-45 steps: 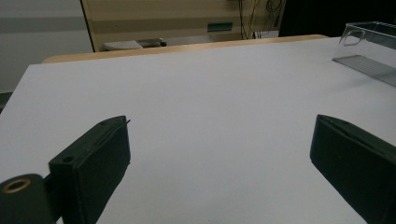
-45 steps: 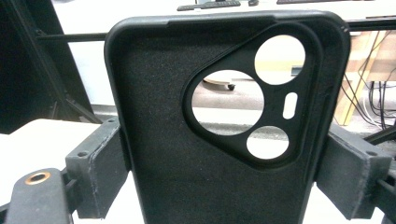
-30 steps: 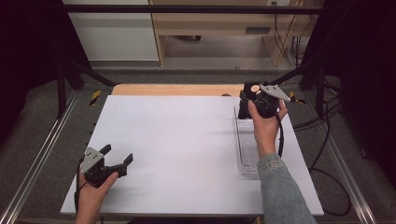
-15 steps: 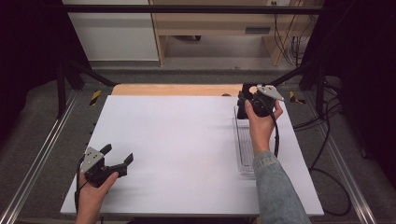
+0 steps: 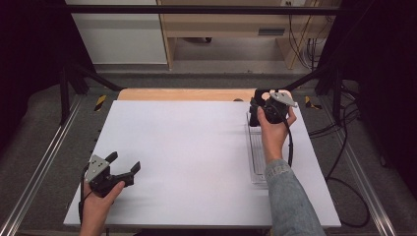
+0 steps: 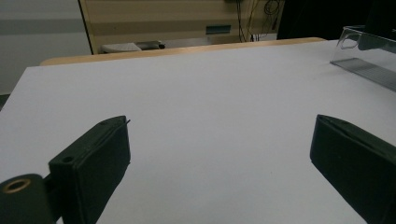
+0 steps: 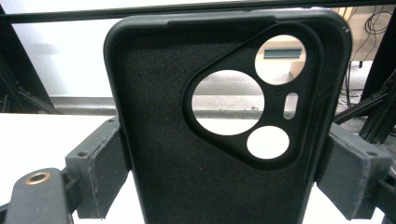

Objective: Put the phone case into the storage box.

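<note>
surface: white table lying flat, a strip of bare wood showing along its far edge | resting on it: a clear plastic tray sitting on the right side, running near to far, also showing at far right in the left gripper view | tray contents: cannot tell

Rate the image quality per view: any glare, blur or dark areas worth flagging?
High view: white table evenly lit, sides of the room nearly black. Left gripper view: soft overall; the clear tray picks up pale reflections. Right gripper view: the phone case is close and dark but readable, with a bright background showing through its camera cutouts.
</note>
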`<move>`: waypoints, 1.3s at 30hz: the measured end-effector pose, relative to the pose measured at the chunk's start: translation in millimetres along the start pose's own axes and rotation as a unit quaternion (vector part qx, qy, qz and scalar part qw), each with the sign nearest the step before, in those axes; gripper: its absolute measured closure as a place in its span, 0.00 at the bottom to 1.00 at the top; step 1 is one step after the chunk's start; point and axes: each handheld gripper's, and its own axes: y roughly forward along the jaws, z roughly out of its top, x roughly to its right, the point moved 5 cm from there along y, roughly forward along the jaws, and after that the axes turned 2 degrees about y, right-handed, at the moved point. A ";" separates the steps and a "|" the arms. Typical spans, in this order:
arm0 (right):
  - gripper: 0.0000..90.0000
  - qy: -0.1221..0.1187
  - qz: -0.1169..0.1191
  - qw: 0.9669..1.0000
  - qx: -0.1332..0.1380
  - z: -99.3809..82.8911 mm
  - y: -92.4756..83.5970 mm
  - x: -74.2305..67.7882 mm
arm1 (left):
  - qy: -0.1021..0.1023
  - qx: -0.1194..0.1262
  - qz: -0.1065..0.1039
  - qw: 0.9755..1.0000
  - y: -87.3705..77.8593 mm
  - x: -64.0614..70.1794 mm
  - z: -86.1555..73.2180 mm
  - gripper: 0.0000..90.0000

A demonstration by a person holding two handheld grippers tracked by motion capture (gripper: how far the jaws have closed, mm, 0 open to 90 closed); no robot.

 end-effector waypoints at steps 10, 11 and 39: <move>0.15 -0.004 -0.004 1.000 -0.006 -5.8 6.7 -1.9 | -0.002 0.002 0.002 1.000 -0.5 -1.1 0.1 0.06; 0.15 -0.003 -0.003 1.000 -0.007 -6.3 7.3 -2.6 | -0.001 0.002 0.004 1.000 -0.5 -1.3 0.2 0.06; 0.15 -0.004 -0.001 1.000 -0.023 -13.5 13.6 -4.1 | 0.004 -0.002 0.000 1.000 1.0 1.9 -0.4 0.06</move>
